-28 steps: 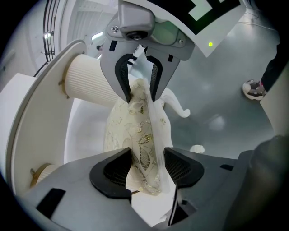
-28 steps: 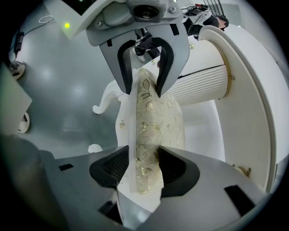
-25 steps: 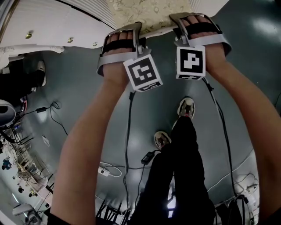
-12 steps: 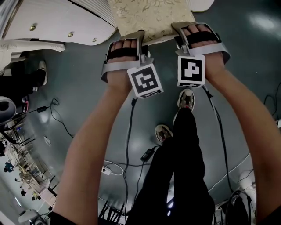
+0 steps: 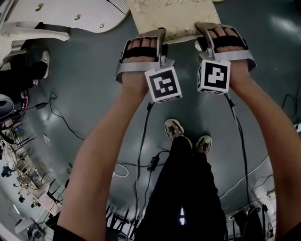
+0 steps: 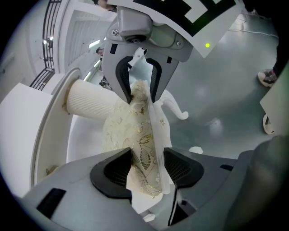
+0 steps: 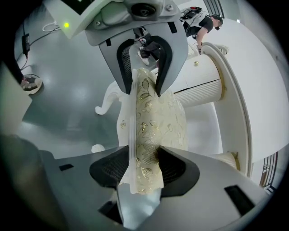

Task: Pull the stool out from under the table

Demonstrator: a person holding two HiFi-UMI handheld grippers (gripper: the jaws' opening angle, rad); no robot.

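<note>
1. Left gripper point(image 5: 159, 36) and right gripper point(image 5: 204, 32) are each clenched on the near edge of the stool point(image 5: 164, 16) seat.
2. The seat's near part is out beside the table point(image 5: 70, 14) rim.
3. I judge it best to pull level with both hands matched, so the seat doesn't twist or slip.

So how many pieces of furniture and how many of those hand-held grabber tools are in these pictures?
stool: 1
table: 1
grippers: 2, the left gripper and the right gripper, each clamped on the edge of the stool's seat
total: 4
</note>
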